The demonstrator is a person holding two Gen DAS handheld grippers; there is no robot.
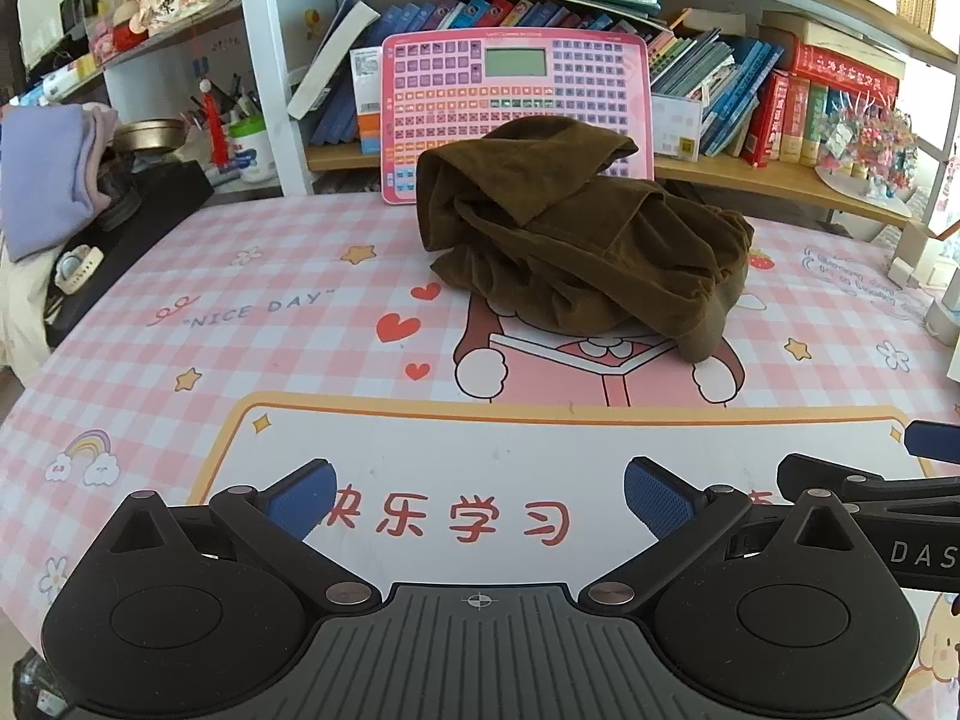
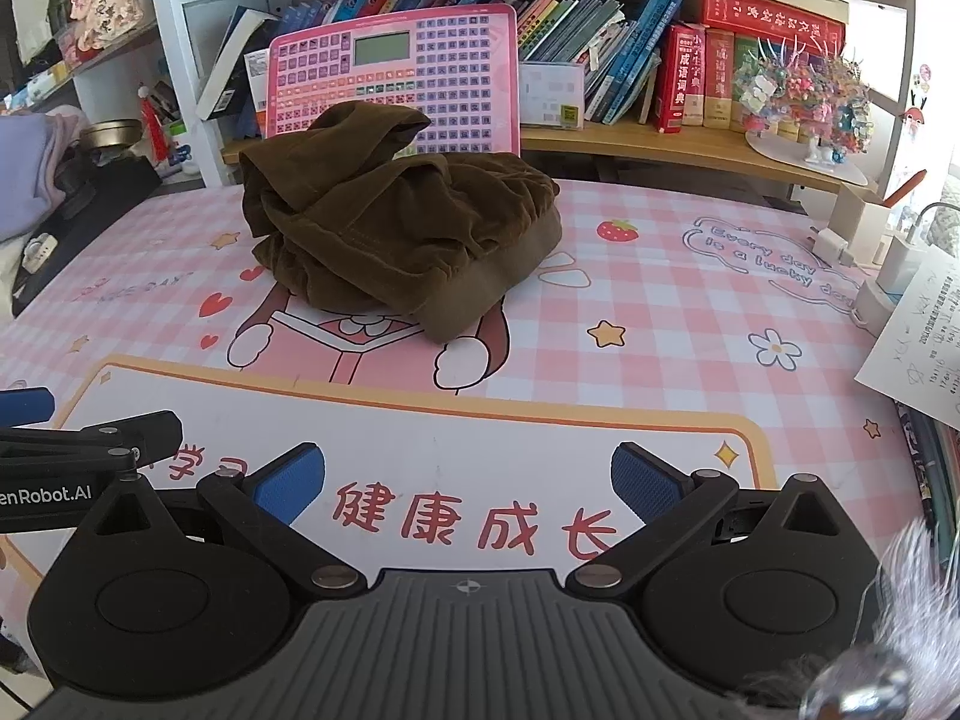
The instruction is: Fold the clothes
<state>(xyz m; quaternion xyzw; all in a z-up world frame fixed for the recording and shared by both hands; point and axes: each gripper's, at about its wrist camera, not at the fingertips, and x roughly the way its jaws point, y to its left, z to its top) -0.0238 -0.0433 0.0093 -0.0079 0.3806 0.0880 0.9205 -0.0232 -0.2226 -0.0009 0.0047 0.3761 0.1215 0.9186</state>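
We see a crumpled brown garment [image 1: 585, 240] [image 2: 402, 222] heaped on the far middle of a pink checked desk mat [image 1: 288, 300] [image 2: 660, 312], well apart from both tools. Our left gripper [image 1: 480, 501] hovers over the near edge of the mat with its blue-padded fingers spread apart and nothing between them; our right gripper [image 2: 468, 483] does the same just beside it, fingers also spread and empty. Nothing lies on the mat between the tools and the garment. Right behind the heap, a pink learning tablet [image 1: 516, 96] [image 2: 396, 72] leans upright against the bookshelf [image 1: 750, 168] [image 2: 660, 144], and the garment's far side overlaps its lower part. On the far left sits a folded lilac cloth [image 1: 42, 180] above a black case [image 1: 150, 210]. At the right edge we find white chargers [image 2: 888, 252] and a sheet of paper [image 2: 918, 348] near the mat.
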